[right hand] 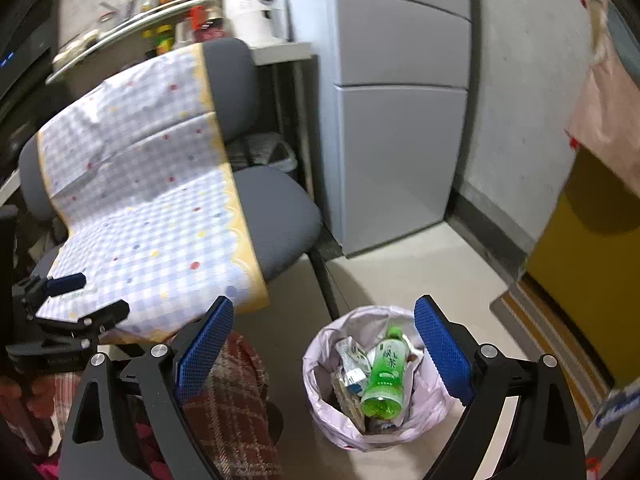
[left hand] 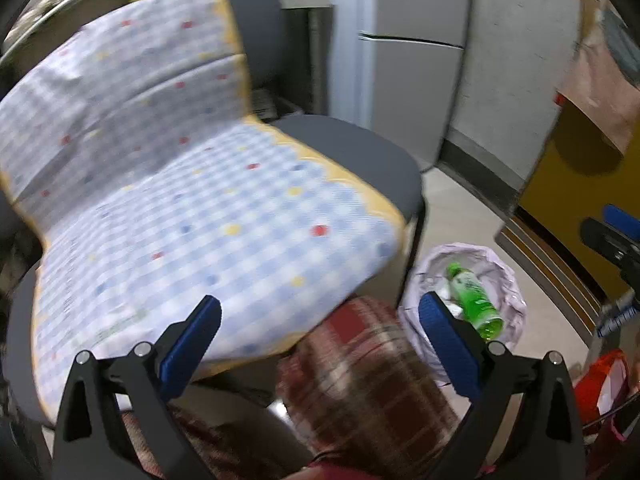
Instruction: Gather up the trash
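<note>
A small trash bin lined with a pale lilac bag (right hand: 324, 364) stands on the floor beside the chair; it also shows in the left wrist view (left hand: 512, 280). Inside lie a green plastic bottle (right hand: 386, 376) (left hand: 474, 296) and several wrappers (right hand: 352, 364). My right gripper (right hand: 324, 344) is open and empty, held above the bin with its jaws wide. My left gripper (left hand: 320, 332) is open and empty, held over the front edge of the chair seat; it shows in the right wrist view at far left (right hand: 76, 300).
A grey office chair with a blue checked, dotted cushion cover (right hand: 152, 208) (left hand: 192, 216) stands left of the bin. A person's knee in red plaid trousers (right hand: 232, 400) (left hand: 360, 380) is below. A grey fridge (right hand: 400, 120), a yellow door (right hand: 592, 280) and a cluttered shelf (right hand: 172, 4) surround the pale floor.
</note>
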A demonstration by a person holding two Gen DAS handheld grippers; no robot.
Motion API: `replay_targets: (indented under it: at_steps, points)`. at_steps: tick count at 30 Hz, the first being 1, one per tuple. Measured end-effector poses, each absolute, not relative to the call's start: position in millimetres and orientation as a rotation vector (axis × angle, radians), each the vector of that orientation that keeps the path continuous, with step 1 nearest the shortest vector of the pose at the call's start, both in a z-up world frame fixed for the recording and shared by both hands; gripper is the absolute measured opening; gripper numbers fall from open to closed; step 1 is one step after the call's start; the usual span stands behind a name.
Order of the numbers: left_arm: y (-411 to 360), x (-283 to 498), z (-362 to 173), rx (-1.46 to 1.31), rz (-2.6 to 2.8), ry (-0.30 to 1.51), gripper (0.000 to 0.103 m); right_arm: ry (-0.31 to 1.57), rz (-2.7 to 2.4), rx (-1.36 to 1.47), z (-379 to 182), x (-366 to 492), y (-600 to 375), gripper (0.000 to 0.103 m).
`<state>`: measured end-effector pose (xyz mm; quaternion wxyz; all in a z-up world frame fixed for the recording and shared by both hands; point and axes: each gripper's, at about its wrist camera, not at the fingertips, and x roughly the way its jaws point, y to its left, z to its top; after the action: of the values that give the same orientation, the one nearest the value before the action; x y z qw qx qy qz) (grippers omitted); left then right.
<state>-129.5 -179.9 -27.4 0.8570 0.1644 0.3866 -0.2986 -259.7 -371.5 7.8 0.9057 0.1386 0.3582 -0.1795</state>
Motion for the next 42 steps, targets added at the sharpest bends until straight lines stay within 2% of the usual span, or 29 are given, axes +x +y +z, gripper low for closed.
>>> replay_targets:
  at_steps: [9,42]
  points:
    - [-131,-124,-11,0.280,-0.517,0.808,0.096,0.724,-0.317,0.259,19,-258,-353,0.091]
    - [-135,-125,-9,0.285,-0.526,0.801,0.096,0.742,-0.323,0.284,10,-256,-361,0.091]
